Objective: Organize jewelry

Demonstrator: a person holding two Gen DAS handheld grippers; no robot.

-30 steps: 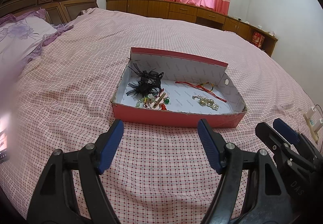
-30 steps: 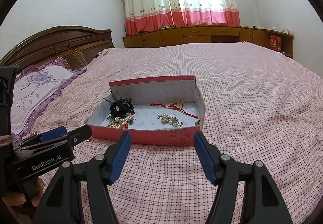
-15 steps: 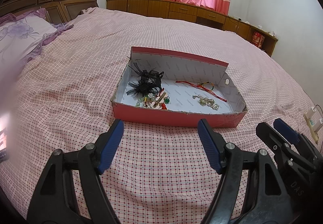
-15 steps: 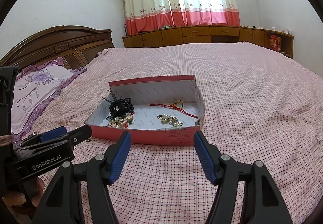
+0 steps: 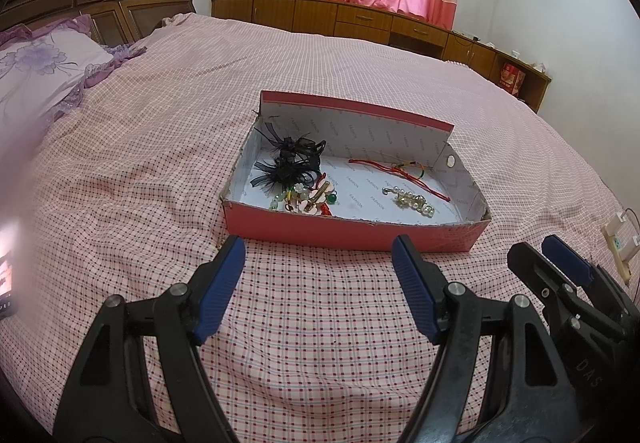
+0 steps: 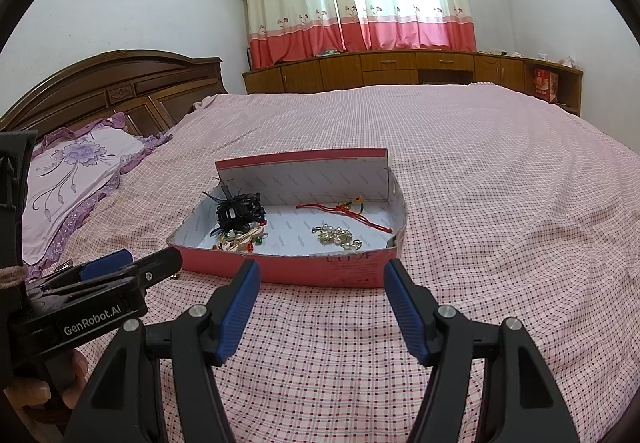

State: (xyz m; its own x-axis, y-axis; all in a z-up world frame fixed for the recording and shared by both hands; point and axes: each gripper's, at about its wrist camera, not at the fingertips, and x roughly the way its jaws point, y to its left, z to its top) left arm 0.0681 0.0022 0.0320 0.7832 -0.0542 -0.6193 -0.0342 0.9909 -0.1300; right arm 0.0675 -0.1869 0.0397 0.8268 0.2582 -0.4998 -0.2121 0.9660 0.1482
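Observation:
A shallow red cardboard box lies on the checked bedspread. Inside it sit a black feathered hair clip, a heap of small flower and bead pieces, a red cord bracelet and a pearl piece. My left gripper hovers open in front of the box's near wall, holding nothing. Beside it, my right gripper is open and empty too, just short of the same wall. Each gripper shows at the edge of the other's view.
The pink checked bedspread spreads all round the box. A purple flowered pillow and wooden headboard lie to the left. Low wooden cabinets line the far wall under curtains. A power strip lies at the right edge.

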